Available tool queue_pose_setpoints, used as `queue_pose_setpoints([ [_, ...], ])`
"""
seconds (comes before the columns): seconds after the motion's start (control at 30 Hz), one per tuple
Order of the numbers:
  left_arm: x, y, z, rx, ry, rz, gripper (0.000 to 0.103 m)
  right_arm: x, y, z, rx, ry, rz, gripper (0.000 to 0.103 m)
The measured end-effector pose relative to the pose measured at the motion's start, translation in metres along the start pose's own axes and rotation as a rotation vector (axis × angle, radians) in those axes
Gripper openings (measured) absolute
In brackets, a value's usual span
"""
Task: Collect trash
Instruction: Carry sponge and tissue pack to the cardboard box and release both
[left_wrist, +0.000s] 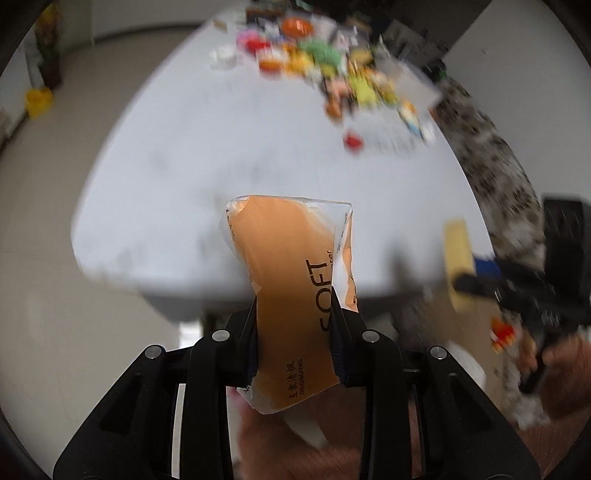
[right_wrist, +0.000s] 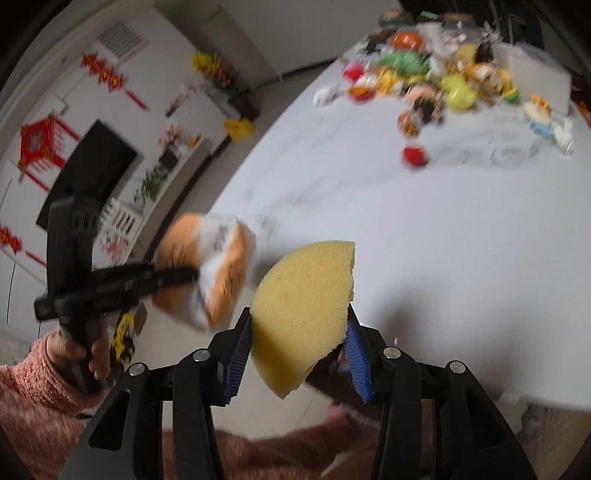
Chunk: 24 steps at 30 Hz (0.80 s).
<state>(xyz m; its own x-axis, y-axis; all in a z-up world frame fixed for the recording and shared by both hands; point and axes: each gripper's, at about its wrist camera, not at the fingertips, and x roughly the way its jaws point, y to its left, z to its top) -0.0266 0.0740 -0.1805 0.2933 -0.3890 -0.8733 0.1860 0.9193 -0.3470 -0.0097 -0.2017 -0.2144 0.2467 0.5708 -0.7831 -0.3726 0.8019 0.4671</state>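
My left gripper (left_wrist: 295, 332) is shut on an orange tissue pack (left_wrist: 291, 280) printed "SOFT", held upright above the near edge of the white table (left_wrist: 221, 166). My right gripper (right_wrist: 299, 332) is shut on a yellow sponge (right_wrist: 303, 310), a half-round piece, held over the table's near edge. In the right wrist view the left gripper (right_wrist: 177, 275) with the tissue pack (right_wrist: 210, 269) shows at the left, blurred. In the left wrist view the right gripper (left_wrist: 476, 282) with the sponge (left_wrist: 458, 266) shows at the right, blurred.
A heap of colourful toys and packets (left_wrist: 325, 66) lies at the table's far end, with a small red object (left_wrist: 352, 142) apart from it. A patterned chair or cloth (left_wrist: 498, 166) is right of the table. A cardboard box (left_wrist: 461, 332) is below at the right.
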Motion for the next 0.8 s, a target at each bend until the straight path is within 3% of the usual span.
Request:
queue_pose_setpoints([
  [0.13,0.026,0.012,-0.054,-0.008,0.119,-0.032,0.03,0.024,0.013,-0.039,0.024,0.073,-0.009,0.046],
  [0.33,0.11,0.042,-0.085,-0.038,0.254,0.0,0.03,0.077,0.0,-0.092,0.099,0.127,-0.087,0.046],
  [0.67,0.271,0.071,-0.116,-0.1,0.421,0.063,0.033,0.201,-0.099,-0.154,0.273,0.232,-0.215,0.049],
  [0.73,0.297,0.081,-0.118,-0.145,0.466,0.095,0.039,0.218,-0.118,-0.16,0.315,0.239,-0.239,0.073],
  [0.77,0.303,0.087,-0.117,-0.158,0.478,0.107,0.05,0.226,-0.126,-0.16,0.337,0.243,-0.244,0.076],
  [0.8,0.311,0.091,-0.117,-0.174,0.488,0.123,0.069,0.231,-0.134,-0.161,0.351,0.253,-0.254,0.078],
])
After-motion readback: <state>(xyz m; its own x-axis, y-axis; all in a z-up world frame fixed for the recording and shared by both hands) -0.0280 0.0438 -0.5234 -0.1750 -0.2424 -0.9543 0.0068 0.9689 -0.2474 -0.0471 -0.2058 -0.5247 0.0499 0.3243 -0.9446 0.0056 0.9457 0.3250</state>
